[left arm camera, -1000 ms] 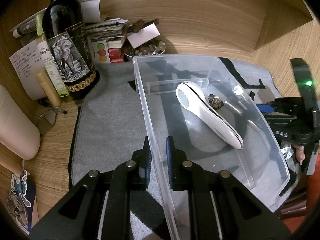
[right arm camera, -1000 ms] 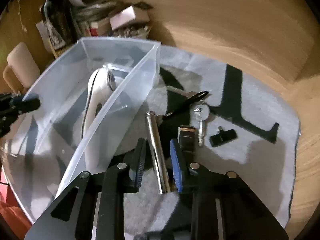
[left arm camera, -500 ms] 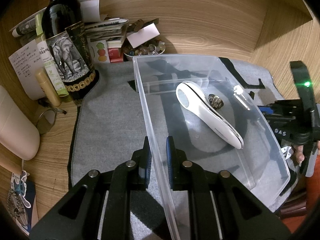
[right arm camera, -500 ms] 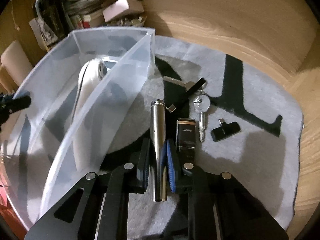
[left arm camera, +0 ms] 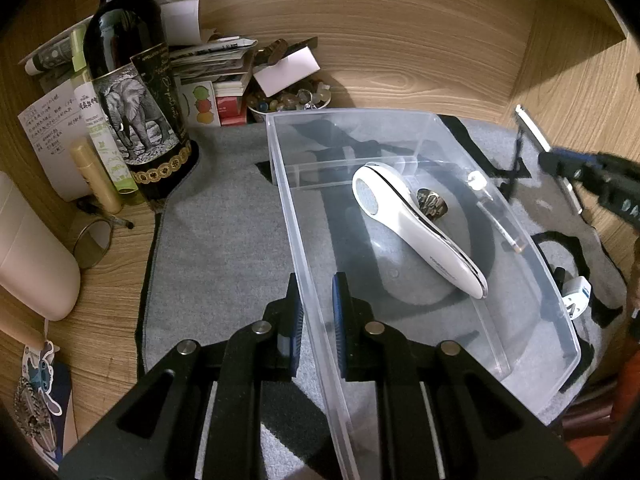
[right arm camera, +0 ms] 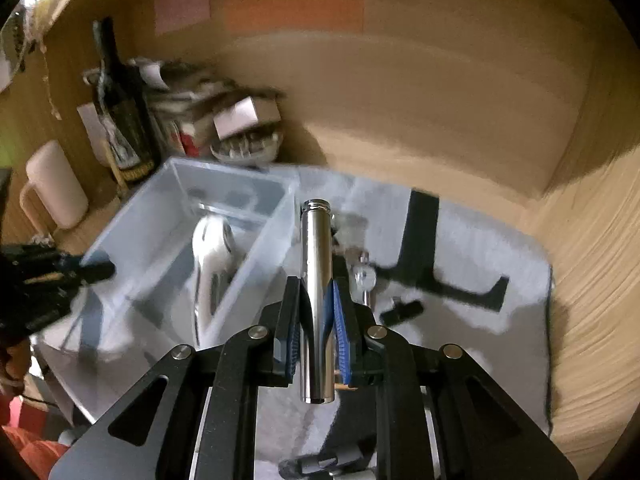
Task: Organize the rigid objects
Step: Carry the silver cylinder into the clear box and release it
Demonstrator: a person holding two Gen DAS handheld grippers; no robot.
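Right gripper [right arm camera: 316,320]: its 2 blue ribbed pads are closed on a polished steel tube [right arm camera: 317,280], which is clamped near mid-length, lying along the fingers with its threaded end pointing forward. The tube is clear of the mat [right arm camera: 472,248]; 0.5 s ago it lay on the mat between the pads. This view is motion-blurred.

Left gripper [left arm camera: 316,308]: nearly closed, 1 pad on each side of the left wall of the bin [left arm camera: 400,114], pinching the wall. Unchanged from the earlier frame.

The bin is clear, rigid plastic and rectangular, with a low clear divider toward its far end. It stands on the grey mat, which is felt-like and marked with black lines. Inside lie a white, glossy, elongated handheld device [left arm camera: 416,228] with an oval window at its head, its lettering too small to read, and a small dark metallic piece [left arm camera: 432,202] touching its right side.

On the mat right of the bin: a key [right arm camera: 365,280] and a small black adapter [right arm camera: 402,309], both blurred.

Left rear: a dark bottle [left arm camera: 136,92] with an elephant label and a band of gold coins at its base. Papers and wall notes carry writing I cannot read.
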